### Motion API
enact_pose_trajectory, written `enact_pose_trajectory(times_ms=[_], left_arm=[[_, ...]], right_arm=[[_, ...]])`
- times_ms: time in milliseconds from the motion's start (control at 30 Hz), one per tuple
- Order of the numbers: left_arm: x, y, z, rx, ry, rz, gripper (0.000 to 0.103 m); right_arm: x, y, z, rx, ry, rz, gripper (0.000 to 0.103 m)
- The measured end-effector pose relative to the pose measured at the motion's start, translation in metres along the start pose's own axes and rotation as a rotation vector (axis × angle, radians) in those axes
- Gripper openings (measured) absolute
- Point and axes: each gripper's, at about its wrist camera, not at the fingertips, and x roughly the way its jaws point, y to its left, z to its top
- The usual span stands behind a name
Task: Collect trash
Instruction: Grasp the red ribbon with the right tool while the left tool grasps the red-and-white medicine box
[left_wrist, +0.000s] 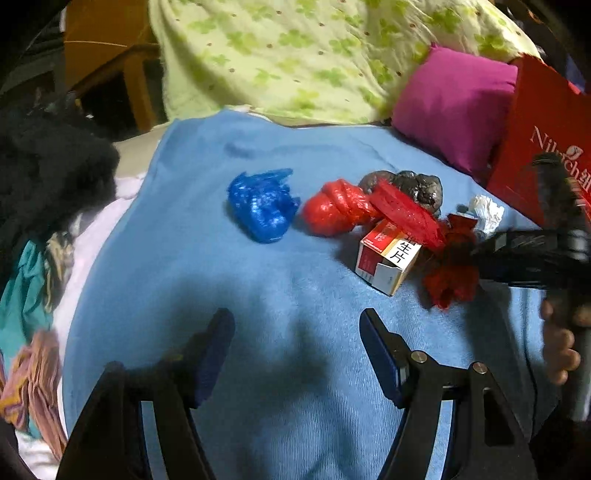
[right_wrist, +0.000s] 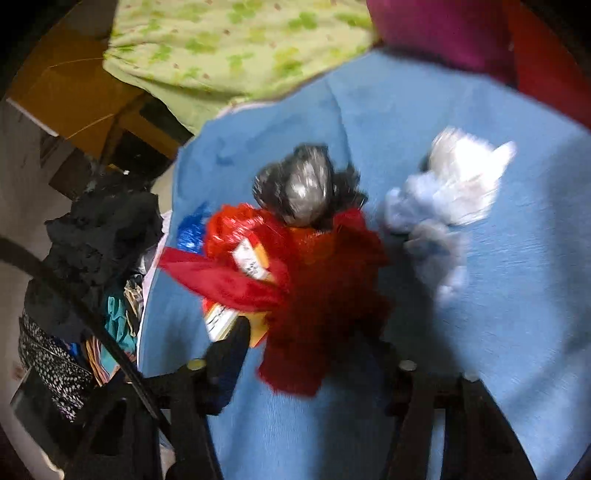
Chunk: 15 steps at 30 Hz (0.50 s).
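Note:
Trash lies on a blue blanket (left_wrist: 295, 295): a crumpled blue plastic bag (left_wrist: 262, 206), a knotted red plastic bag (left_wrist: 340, 210), a dark grey crumpled bag (left_wrist: 417, 188), a red and white carton (left_wrist: 388, 258), white tissue (left_wrist: 485, 212) and a dark red crumpled bag (left_wrist: 450, 273). My left gripper (left_wrist: 297, 347) is open and empty, in front of the trash. My right gripper (right_wrist: 314, 354) reaches in from the right and holds the dark red bag (right_wrist: 325, 302) between its fingers. The right wrist view is blurred; the carton (right_wrist: 236, 291) lies by its left finger (right_wrist: 231, 354).
A green patterned quilt (left_wrist: 295, 55) and a magenta pillow (left_wrist: 454, 103) lie at the back. A red paper bag (left_wrist: 535, 147) stands at the right. A pile of dark and coloured clothes (left_wrist: 40, 206) lies off the blanket's left edge.

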Motion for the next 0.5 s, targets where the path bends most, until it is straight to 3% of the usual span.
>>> enact_pose_trajectory(times_ms=[167, 300, 500], left_arm=[[0.013, -0.009, 0.014, 0.046, 0.004, -0.065, 0.073], [0.031, -0.032, 0.032, 0.1, -0.003, -0.124, 0.08], [0.068, -0.063, 0.054, 0.16, 0.051, -0.186, 0.08]], right_arm=[[-0.027, -0.015, -0.01, -0.003, -0.065, 0.026, 0.028], [-0.069, -0.025, -0.034, -0.052, -0.079, 0.003, 0.028], [-0.108, -0.033, -0.079, -0.122, -0.088, -0.053, 0.028]])
